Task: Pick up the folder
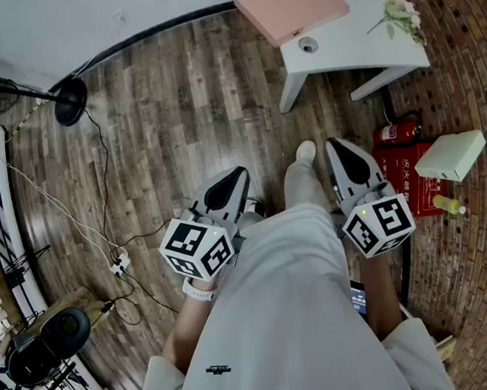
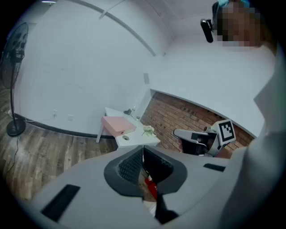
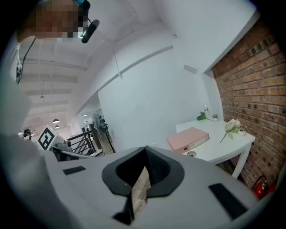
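Nearest, in the head view, the left gripper (image 1: 235, 182) and the right gripper (image 1: 340, 155) are held low in front of the person, one at each side of a light trouser leg (image 1: 302, 218). How the jaws stand is not well read from above. It is shown in each gripper's own view: both pairs of jaws are pressed together at the tips, and nothing is gripped by them.

Each gripper view also catches the marker cube of the other gripper at its edge.

Beyond the grippers a wooden floor (image 1: 174, 110) is seen. Only in the head view are loose cables (image 1: 111, 247) seen at the left, and a white box (image 1: 451, 157) beside the brick wall (image 1: 463, 63) at the right, just past a red fire extinguisher (image 1: 395, 133).

Farthest, the pink folder (image 1: 291, 5) is lying flat on the white table (image 1: 357, 44), well apart from both grippers. A sprig of flowers (image 1: 399, 16) is laid near the table's brick-wall side. A small green plant (image 3: 202, 116) at the far end of the table is made out only in the right gripper view.
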